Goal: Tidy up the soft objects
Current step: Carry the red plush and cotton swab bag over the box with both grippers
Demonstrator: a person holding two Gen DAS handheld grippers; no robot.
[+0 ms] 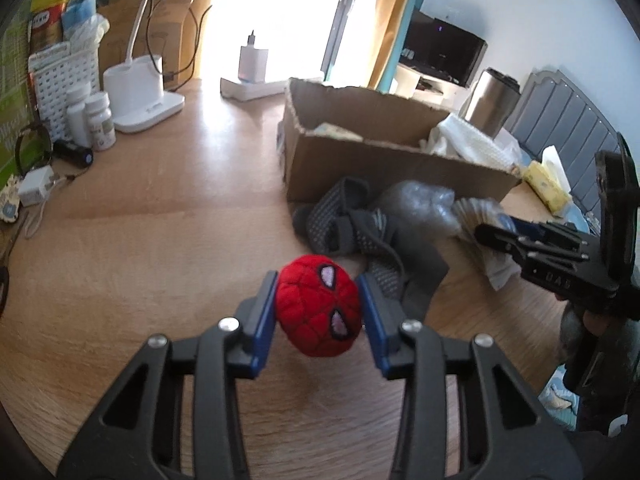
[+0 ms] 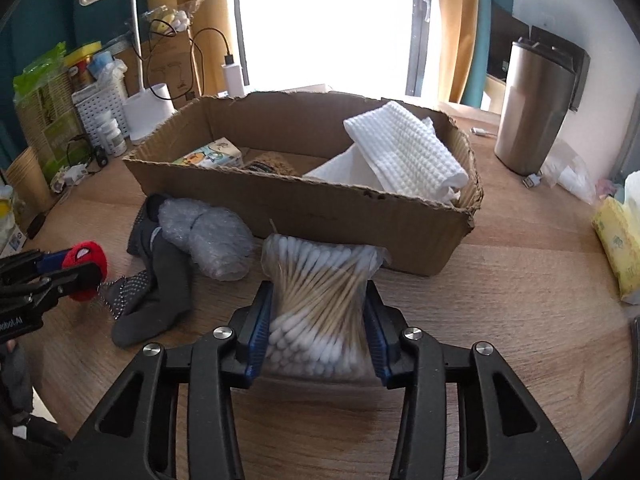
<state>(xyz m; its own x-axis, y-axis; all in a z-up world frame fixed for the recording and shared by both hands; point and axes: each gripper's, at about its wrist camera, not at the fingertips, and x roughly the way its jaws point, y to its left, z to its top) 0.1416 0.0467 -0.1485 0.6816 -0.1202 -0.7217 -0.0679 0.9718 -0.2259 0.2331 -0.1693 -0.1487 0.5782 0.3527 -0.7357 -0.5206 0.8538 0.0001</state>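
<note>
Left gripper (image 1: 318, 312) clamping plush ball (image 1: 319, 306), right gripper (image 2: 318, 320) — level — gripping cotton swabs (image 2: 318, 300)

One cardboard box (image 2: 344, 216), one red plush ball (image 1: 318, 306), one bag of cotton swabs (image 2: 320, 300), one bubble-wrap bundle (image 2: 212, 236), dark socks (image 2: 156, 300) of unclear number, one white towel (image 2: 404, 148), one steel tumbler (image 2: 532, 108), one desk lamp (image 1: 140, 92), two pill bottles (image 1: 90, 118), two grippers (image 1: 320, 308) (image 2: 318, 320).

Behind the light wooden tabletop (image 2: 520, 300) a bright overexposed window (image 2: 328, 20) glows, with mustard yellow curtains (image 2: 456, 28) beside it and a white wall (image 1: 500, 12) to the right.
</note>
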